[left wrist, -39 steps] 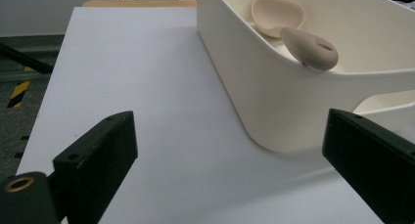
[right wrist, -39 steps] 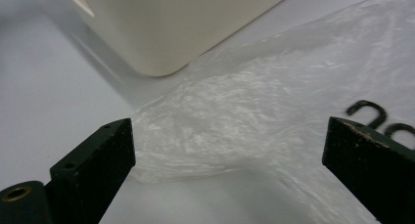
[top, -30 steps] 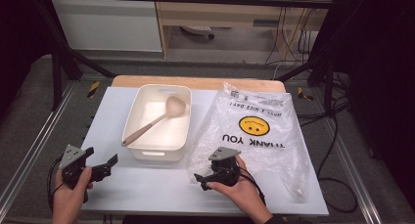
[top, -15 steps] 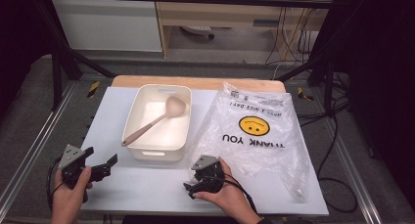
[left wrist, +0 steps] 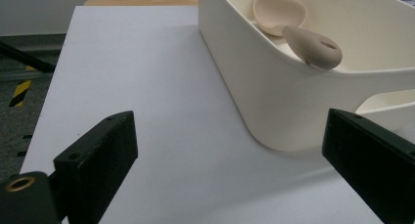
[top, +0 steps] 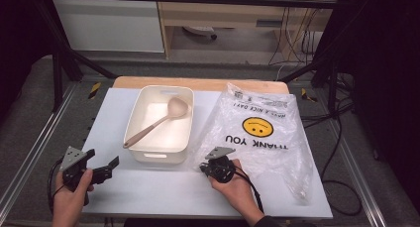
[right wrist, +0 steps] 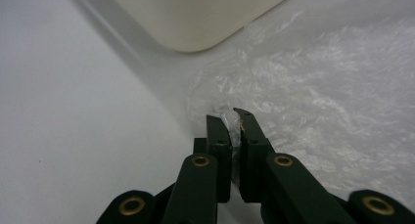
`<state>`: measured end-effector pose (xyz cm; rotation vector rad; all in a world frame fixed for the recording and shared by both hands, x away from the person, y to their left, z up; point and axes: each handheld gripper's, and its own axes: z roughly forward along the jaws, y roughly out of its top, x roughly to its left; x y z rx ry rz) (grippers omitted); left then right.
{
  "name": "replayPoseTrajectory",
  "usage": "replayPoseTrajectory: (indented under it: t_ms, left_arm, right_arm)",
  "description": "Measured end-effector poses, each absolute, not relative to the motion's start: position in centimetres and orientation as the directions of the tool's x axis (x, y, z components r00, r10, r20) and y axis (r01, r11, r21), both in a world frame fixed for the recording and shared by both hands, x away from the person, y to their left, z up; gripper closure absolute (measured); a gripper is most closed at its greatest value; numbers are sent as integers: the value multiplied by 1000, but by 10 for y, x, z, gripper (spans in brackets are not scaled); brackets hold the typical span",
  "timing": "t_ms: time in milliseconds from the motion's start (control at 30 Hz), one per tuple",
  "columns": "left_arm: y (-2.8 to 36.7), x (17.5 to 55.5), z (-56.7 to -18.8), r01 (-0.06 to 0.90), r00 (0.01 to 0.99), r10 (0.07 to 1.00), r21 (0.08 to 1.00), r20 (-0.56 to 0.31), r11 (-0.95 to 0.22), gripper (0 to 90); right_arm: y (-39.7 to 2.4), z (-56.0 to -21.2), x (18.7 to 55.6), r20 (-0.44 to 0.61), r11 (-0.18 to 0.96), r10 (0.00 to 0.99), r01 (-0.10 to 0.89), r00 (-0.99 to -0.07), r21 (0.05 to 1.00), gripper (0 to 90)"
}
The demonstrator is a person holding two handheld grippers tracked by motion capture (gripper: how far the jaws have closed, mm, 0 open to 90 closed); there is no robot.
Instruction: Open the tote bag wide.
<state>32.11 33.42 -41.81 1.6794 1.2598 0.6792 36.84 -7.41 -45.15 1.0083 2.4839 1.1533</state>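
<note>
Jaws of the right gripper, spread a second ago, have just closed, pinching the plastic bag edge.

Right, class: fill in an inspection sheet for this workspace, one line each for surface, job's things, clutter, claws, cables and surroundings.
Surface: white tabletop, wooden strip along the far edge.
Job's things: clear plastic bag printed with a smiley and THANK YOU, lying flat; cream bin beside it, a ladle resting inside with its handle on the rim.
Clutter: nothing seen.
Claws: right claw has just closed, pinching the bag's near corner; left claw open, holding nothing, beside the bin.
Cables: a black lead trails from each claw; more on the floor at right.
Surroundings: dark frame legs, white cabinet, wooden shelving behind.
</note>
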Motion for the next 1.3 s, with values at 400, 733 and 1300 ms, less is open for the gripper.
replayPoseTrajectory:
  t_ms: [400, 733, 1300]
  left_arm:
    - [336, 321, -419, 450, 320, 943, 890, -89, -69, 61]
    - [335, 322, -420, 451, 324, 942, 889, -82, -78, 61]
    - [333, 323, -420, 452, 335, 938, 888, -83, -83, 62]
  right_arm:
    - [-96, -410, 382, 121, 288, 730, 464, -672, 838, 874]
    - [-107, -367, 410, 147, 183, 769, 435, -622, 882, 874]
    - [-39, -327, 456, 115, 208, 769, 416, -629, 885, 873]
